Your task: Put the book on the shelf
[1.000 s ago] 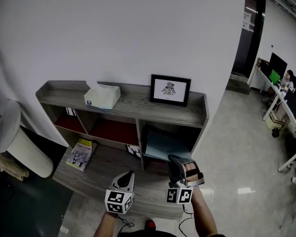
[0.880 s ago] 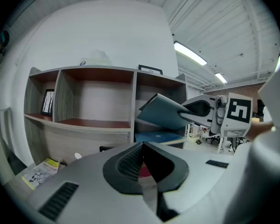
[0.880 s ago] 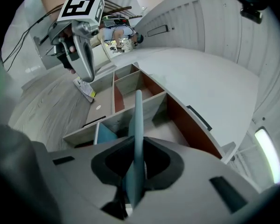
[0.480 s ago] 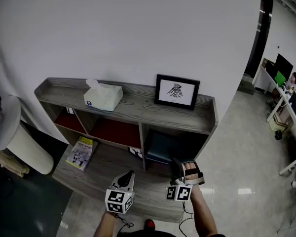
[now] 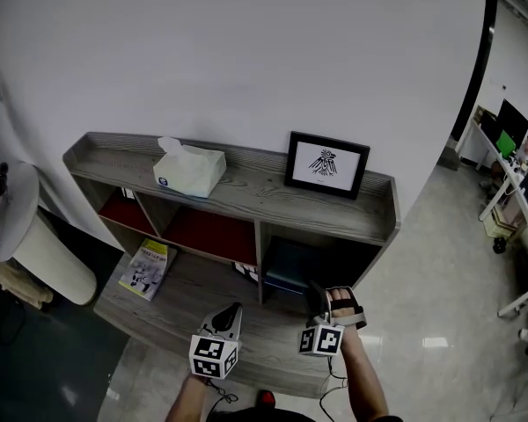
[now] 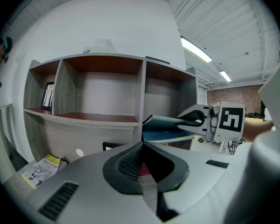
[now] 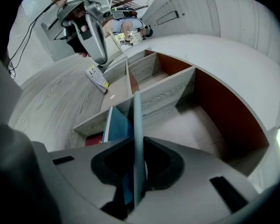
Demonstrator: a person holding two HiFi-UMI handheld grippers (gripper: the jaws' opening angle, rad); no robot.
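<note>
**Spotter:** Your right hand-held gripper (image 5: 315, 290) is clamped on the near edge of the blue book (image 5: 289, 266). The book lies flat and runs straight ahead of the jaws. Its far end is at the mouth of the right-hand compartment (image 5: 365, 258) of the shelf (image 5: 246, 192).

**Coach:** Agreed. In your right gripper view the book sits pinched between the pads, long axis aimed into that bay. Your left hand-held gripper (image 5: 231, 310) is closed with nothing in it, hanging just beside the right one, in front of the divider.

**Spotter:** So your right hand is the one that counts. I'd judge you need to push along the book's length, away from you, holding it level so it clears the divider on its left.

**Coach:** The magazine (image 5: 147, 271) on the lower ledge lies well apart from your path.
</note>
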